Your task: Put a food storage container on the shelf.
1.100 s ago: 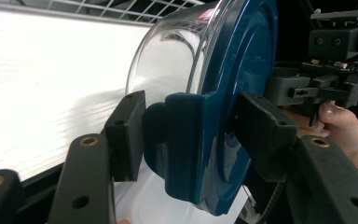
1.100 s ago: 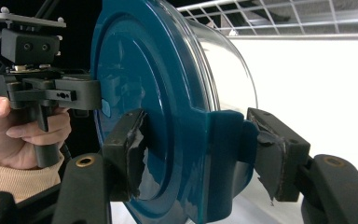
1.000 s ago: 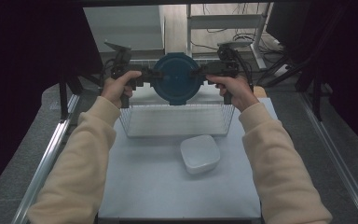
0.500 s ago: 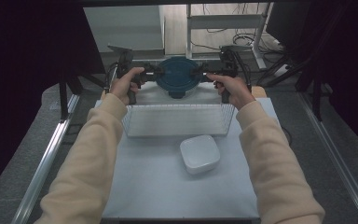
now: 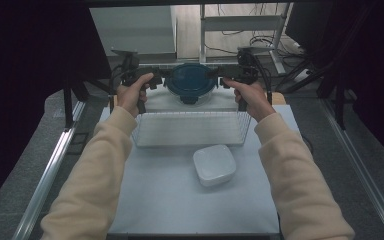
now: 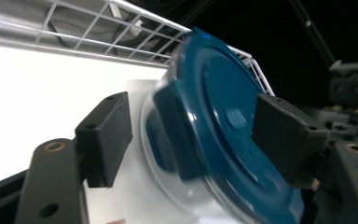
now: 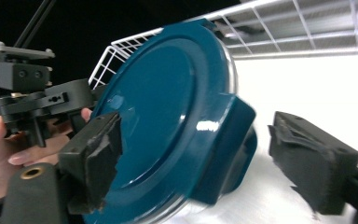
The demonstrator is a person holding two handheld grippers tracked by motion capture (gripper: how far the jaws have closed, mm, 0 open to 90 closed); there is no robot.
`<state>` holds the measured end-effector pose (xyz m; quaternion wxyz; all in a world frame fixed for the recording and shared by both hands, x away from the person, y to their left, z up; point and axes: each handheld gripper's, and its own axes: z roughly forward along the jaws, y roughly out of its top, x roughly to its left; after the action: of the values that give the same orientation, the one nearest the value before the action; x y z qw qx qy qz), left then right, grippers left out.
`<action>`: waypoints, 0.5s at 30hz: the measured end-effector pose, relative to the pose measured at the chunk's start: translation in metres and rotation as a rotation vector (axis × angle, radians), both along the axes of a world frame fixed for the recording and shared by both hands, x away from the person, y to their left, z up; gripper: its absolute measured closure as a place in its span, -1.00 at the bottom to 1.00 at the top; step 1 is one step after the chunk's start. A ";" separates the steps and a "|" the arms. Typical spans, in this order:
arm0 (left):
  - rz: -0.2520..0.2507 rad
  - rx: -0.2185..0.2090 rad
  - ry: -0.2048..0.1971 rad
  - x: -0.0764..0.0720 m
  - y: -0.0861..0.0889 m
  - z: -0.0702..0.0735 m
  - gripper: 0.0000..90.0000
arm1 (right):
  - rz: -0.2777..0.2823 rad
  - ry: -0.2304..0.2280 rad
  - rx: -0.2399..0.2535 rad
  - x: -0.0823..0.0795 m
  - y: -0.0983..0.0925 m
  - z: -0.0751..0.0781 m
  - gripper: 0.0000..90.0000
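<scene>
A round clear container with a dark teal clip lid [image 5: 190,82] sits at the far end of a white wire basket [image 5: 190,129], apparently resting on its white floor. My left gripper [image 5: 161,80] flanks it from the left and my right gripper [image 5: 221,77] from the right. In the left gripper view the lid's side latch [image 6: 177,140] lies between the jaws of the left gripper [image 6: 196,135], which have just been opening, with a gap at the left pad. In the right gripper view the right gripper [image 7: 200,161] has also just been opening, its right pad clear of the latch [image 7: 228,144].
A white rounded square bowl [image 5: 214,165] lies upside down on the pale table mat [image 5: 180,210] just in front of the basket. Metal rails run along both table sides. Dark curtains and a shelf frame with cables stand behind.
The teal-lidded container has sunk from above the basket to its far end. Both pairs of jaws have spread wider around its latches. The hands have hardly shifted.
</scene>
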<state>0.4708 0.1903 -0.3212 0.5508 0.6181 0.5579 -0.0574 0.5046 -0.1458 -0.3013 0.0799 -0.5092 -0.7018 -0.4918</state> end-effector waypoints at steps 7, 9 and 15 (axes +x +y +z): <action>-0.064 0.094 -0.112 -0.060 0.011 0.005 -0.46 | 0.026 -0.187 -0.108 -0.048 -0.005 0.015 -0.74; -0.073 0.131 -0.137 -0.077 0.014 0.000 -0.47 | 0.068 -0.217 -0.101 -0.064 -0.011 0.010 -0.74; -0.071 0.206 -0.181 -0.127 0.024 -0.032 -0.47 | 0.102 -0.246 -0.127 -0.103 -0.039 -0.022 -0.70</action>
<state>0.3438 0.2146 -0.3530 0.5300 0.6933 0.4869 0.0367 0.4015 -0.1844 -0.3229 -0.0143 -0.4128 -0.7608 -0.5007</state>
